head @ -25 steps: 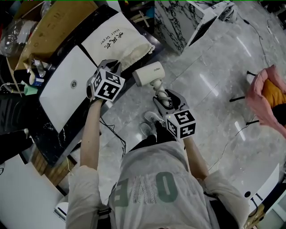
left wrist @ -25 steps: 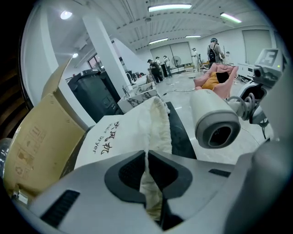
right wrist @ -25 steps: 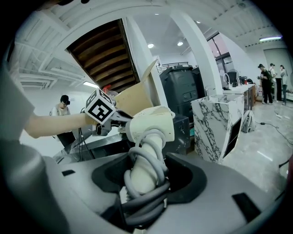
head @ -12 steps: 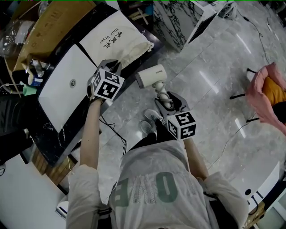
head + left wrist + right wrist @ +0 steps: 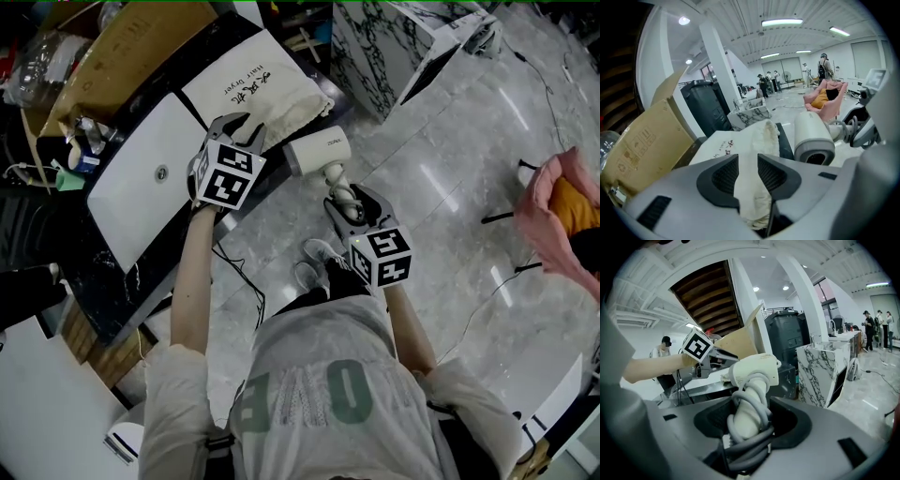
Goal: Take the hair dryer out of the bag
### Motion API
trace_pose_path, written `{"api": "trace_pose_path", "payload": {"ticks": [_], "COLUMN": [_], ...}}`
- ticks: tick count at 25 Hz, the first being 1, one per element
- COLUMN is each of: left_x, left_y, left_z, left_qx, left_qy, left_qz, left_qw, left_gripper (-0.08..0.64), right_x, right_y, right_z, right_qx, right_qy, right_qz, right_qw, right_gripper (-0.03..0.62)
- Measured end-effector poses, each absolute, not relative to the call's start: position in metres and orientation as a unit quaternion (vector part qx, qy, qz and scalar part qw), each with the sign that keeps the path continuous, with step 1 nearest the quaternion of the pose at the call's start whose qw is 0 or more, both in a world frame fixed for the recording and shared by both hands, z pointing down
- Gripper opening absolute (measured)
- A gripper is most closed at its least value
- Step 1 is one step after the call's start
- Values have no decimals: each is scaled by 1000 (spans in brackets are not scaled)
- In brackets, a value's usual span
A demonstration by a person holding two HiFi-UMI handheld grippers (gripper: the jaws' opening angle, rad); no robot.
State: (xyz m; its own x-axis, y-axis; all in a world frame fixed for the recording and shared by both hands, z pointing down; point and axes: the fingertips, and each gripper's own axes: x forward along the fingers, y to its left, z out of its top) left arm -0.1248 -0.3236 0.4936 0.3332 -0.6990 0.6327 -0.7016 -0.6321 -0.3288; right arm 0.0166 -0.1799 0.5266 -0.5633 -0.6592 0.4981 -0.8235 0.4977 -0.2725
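Left gripper [image 5: 748, 164] has just been opening its jaws, bag [image 5: 262, 84] cloth slack between them; right gripper [image 5: 352, 202] is clutching the freed hair dryer [image 5: 317, 152].

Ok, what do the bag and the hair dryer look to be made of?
The bag looks like off-white woven cloth, matte; it creases and bunches at the mouth. The hair dryer is likely hard plastic: smooth pale shell with slight sheen. Its cord seems rubbery grey.
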Motion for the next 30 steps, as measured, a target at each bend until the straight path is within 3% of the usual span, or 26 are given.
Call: {"api": "trace_pose_path", "payload": {"ticks": [8, 17, 23, 30], "left_x": [-181, -284, -318, -332], "left_y": [-312, -209, -126, -55], "left_z": [362, 237, 201, 216], "left_qx": [788, 680, 614, 525], "left_qy": [-554, -718, -780, -837], "left_qz": [264, 94, -30, -74], "left_qw": [-51, -111, -121, -137], "left_gripper": [107, 104, 73, 54], "right_x": [-34, -128, -166, -193], "right_y": [-223, -237, -217, -181], "right_z": [455, 336, 274, 270], "right_qx": [395, 323, 278, 245], "right_qy": [-896, -944, -954, -963], "right_qz": [168, 68, 44, 3], "right_qw": [112, -5, -99, -114], "right_gripper": [247, 247, 247, 247]}}
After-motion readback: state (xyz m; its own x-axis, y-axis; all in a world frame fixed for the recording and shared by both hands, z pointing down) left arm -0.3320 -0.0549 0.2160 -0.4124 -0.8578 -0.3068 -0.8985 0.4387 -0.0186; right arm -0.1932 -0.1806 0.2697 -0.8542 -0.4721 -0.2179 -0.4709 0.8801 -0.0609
